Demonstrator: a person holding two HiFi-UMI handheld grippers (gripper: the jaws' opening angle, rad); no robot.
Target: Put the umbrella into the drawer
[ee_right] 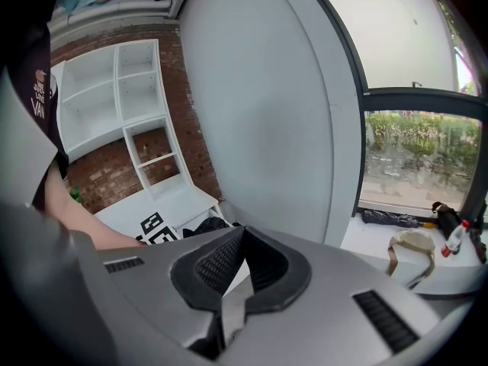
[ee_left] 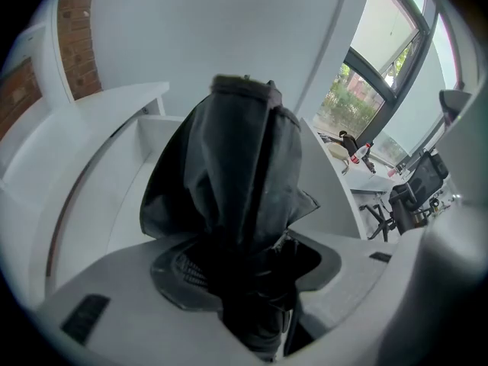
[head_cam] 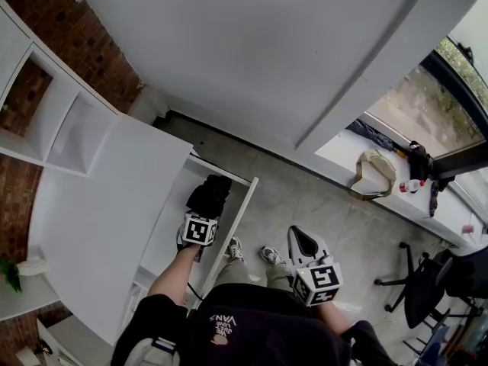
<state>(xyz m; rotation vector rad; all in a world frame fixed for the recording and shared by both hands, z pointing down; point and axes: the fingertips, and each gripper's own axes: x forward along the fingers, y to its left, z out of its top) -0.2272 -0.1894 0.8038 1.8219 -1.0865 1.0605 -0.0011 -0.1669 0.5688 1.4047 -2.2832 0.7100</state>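
Lower right of the head view: right gripper (head_cam: 303, 242), jaws pressed together on nothing, well apart from the work. Left of it and far nearer the goal: left gripper (ee_left: 248, 277), jaws clamped on one end of the folded black umbrella (ee_left: 236, 181). Long axis in line with those jaws, aimed steeply down and away. Beyond, at frame centre, directly under the far end: the open white drawer (head_cam: 242, 204). Contact with its floor impossible to tell. Likely next: straight down along that axis, then release.
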